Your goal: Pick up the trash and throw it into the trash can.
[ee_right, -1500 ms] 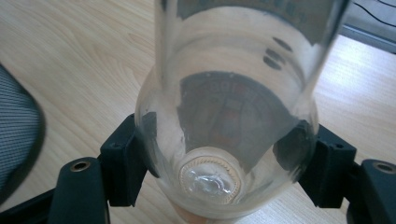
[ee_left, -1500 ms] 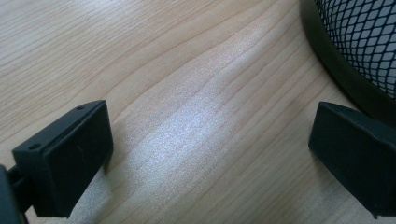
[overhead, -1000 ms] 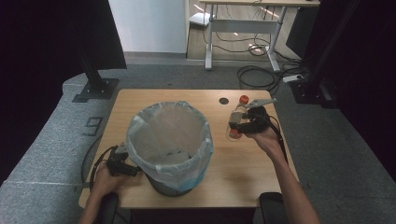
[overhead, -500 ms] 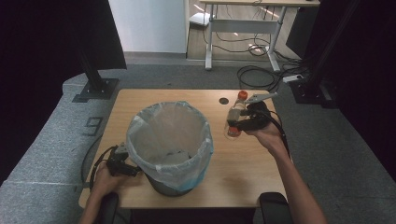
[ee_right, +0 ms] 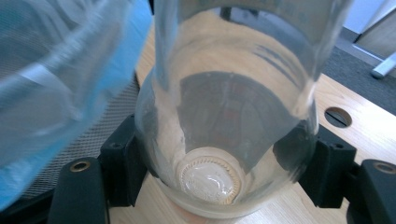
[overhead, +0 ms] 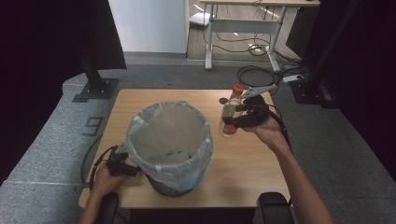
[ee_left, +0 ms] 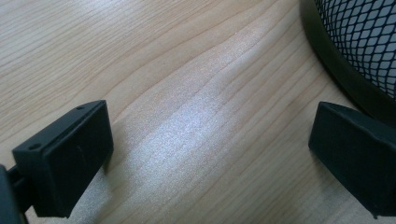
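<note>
Got my right hand-held gripper (overhead: pixel 232 122) pinching a clear bottle (overhead: pixel 231 112) with an orange cap, jaws clamped on either side of its body, and I'm holding it up off the table (overhead: pixel 243 158) over the right half, closer to the far edge than the near one. The bottle sits roughly upright, cap end pointing up and away from me, just beside the rim of the bin (overhead: pixel 169 144). In the right gripper view the bottle (ee_right: pixel 224 116) looks empty. The bin has a pale blue bag liner and stands mid-table toward the near edge. My left hand-held gripper (overhead: pixel 122 164) rests on the table near the left near corner, right up against the bin's base, jaws spread with nothing but bare wood between them.
</note>
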